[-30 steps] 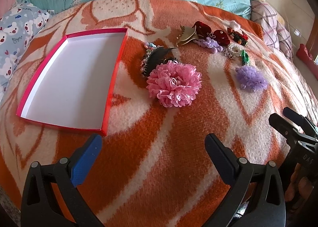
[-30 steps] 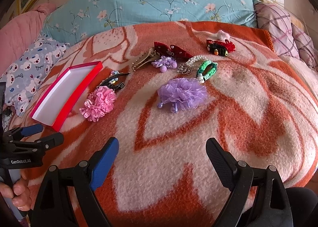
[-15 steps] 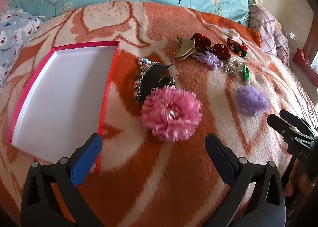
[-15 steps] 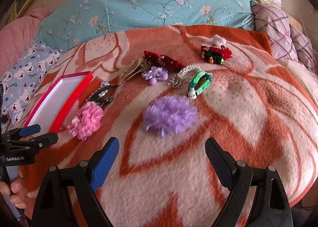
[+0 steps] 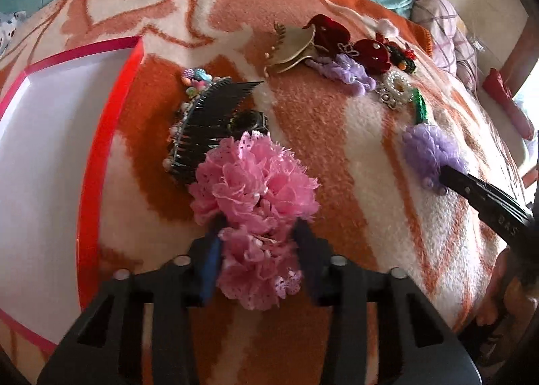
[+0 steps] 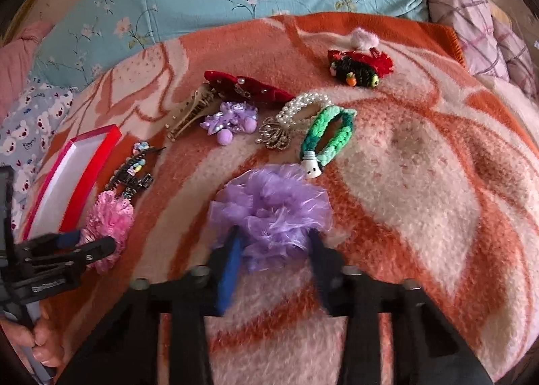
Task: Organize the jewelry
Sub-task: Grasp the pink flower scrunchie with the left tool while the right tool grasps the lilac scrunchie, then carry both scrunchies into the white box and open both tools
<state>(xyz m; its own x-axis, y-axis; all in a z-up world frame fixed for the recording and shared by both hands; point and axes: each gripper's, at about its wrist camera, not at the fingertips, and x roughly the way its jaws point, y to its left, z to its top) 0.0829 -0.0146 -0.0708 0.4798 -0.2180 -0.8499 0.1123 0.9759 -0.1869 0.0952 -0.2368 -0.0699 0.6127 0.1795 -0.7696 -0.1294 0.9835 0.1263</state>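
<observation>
The pink flower [image 5: 256,203] is clamped by the left gripper [image 5: 257,250], the purple flower [image 6: 273,213] by the right gripper [image 6: 274,250]; both jaws were just closing, fingertips buried in frills.

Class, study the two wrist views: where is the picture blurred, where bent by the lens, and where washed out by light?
Left wrist view: claw fingers smeared, bed bulges like a dome, window corner blown white. Right wrist view: fingers beside the purple flower streaked, blanket soft, dark ring at the edges.

Red box [image 5: 88,189] cut off at left edge, black comb [image 5: 205,122] partly under pink flower [image 5: 256,189]
</observation>
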